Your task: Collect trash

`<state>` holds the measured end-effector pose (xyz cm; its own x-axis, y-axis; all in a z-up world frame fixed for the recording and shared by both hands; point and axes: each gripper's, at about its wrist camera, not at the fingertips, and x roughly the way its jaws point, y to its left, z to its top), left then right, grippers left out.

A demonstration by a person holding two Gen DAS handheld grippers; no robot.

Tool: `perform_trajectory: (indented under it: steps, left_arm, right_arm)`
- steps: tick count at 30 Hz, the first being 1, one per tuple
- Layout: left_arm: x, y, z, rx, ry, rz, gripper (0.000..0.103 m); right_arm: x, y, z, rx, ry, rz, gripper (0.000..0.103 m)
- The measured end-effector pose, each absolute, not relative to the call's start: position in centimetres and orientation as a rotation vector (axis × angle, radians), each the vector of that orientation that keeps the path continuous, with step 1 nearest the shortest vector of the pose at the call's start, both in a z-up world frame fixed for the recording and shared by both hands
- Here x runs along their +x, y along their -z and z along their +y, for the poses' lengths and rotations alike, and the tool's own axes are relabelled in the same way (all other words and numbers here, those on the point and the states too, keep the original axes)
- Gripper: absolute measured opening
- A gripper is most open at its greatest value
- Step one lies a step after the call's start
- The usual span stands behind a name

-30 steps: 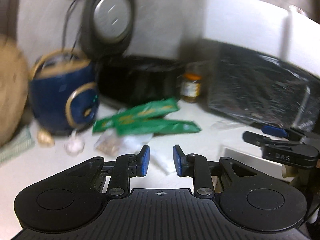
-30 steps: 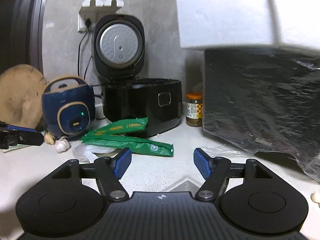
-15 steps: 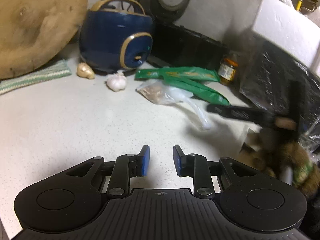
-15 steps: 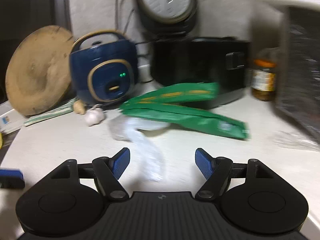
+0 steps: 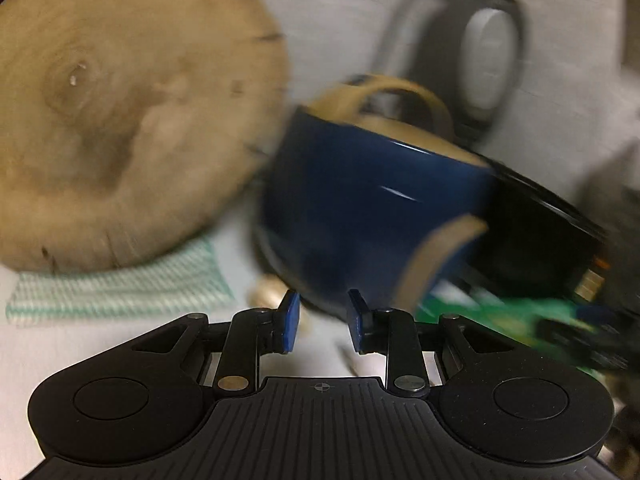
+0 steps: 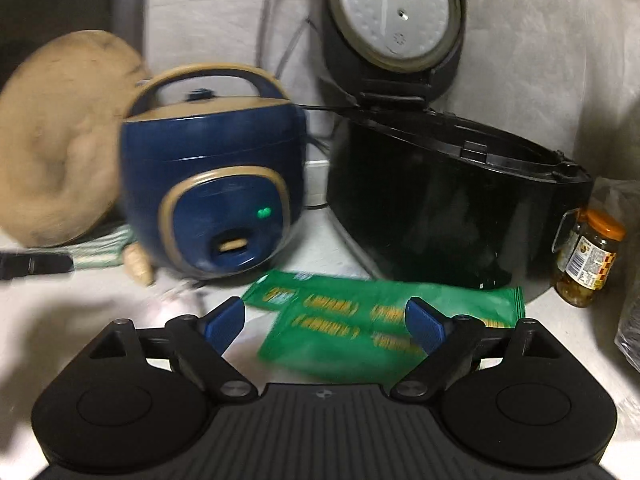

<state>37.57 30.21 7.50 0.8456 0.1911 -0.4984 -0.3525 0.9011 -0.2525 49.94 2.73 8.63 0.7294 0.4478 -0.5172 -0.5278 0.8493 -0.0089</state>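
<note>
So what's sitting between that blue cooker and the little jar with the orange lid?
In the right wrist view, the black cooker, lid up, stands between the blue cooker and the jar. Green wrappers lie in front.

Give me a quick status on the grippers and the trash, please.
Right gripper jaws just opening wide over green packets, nothing gripped. Left gripper empty. Blue cooker close behind.

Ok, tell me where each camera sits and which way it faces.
Left wrist: rides the left gripper, aimed at the blue cooker and wooden board; its narrow-set empty fingers show.
Right wrist: rides the right gripper, aimed at the green packets and black cooker; jaws just opening wide, empty.
Shared: blue cooker, board, packets.
</note>
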Motion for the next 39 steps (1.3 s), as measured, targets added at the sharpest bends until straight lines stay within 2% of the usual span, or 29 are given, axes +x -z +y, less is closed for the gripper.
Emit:
perform_trajectory:
  steps: [9,11,14,17,18,19,23,27,29,31,32,34,36,38,39]
  left_arm:
    - [43.8,-3.1,34.1,-0.375,-0.355,0.589,0.026]
    - [43.8,-2.5,34.1,-0.383,-0.378,0.553,0.018]
    - [44.0,-2.6,34.2,-0.385,-0.374,0.552,0.013]
    - [43.4,-2.8,33.5,-0.360,-0.319,0.562,0.013]
    - [43.3,-2.9,33.2,-0.343,-0.290,0.571,0.014]
    - [43.0,-2.9,32.8,-0.351,-0.237,0.592,0.014]
    - [42.2,-2.6,31.1,-0.425,-0.116,0.656,0.014]
    - [40.4,-3.4,28.9,-0.408,-0.044,0.666,0.015]
    - [39.2,-4.4,28.6,-0.385,-0.076,0.649,0.017]
    - [37.8,-5.4,28.9,-0.379,-0.176,0.629,0.017]
    - [37.2,-5.8,29.3,-0.396,-0.218,0.629,0.017]
    - [35.9,-6.0,30.7,-0.464,-0.261,0.630,0.017]
    - [34.7,-6.0,32.4,-0.531,-0.268,0.643,0.017]
    - [33.3,-6.1,33.2,-0.526,-0.277,0.653,0.017]
    - [32.8,-6.3,33.6,-0.511,-0.290,0.655,0.017]
  right_arm:
    - [55.6,-5.3,3.6,-0.126,-0.510,0.617,0.088]
    - [56.1,-4.8,3.9,-0.108,-0.548,0.661,0.083]
    - [55.8,-4.2,4.2,-0.121,-0.568,0.685,0.081]
    - [54.5,-4.0,3.9,-0.146,-0.618,0.690,0.080]
    - [54.1,-4.0,3.7,-0.141,-0.648,0.708,0.077]
    - [53.6,-3.8,3.5,-0.128,-0.693,0.743,0.069]
    - [51.1,-3.8,2.7,-0.124,-0.761,0.781,0.068]
    - [48.9,-5.4,2.3,-0.152,-0.782,0.766,0.062]
    - [47.0,-7.0,2.4,-0.203,-0.729,0.651,0.063]
    - [45.4,-8.7,3.1,-0.240,-0.707,0.531,0.074]
    - [44.8,-9.4,3.7,-0.242,-0.710,0.486,0.076]
    - [44.6,-10.6,5.7,-0.225,-0.778,0.473,0.077]
    - [45.0,-11.0,8.5,-0.181,-0.878,0.539,0.076]
    - [45.6,-10.7,12.0,-0.159,-0.929,0.605,0.071]
    - [46.0,-10.3,13.9,-0.154,-0.933,0.638,0.063]
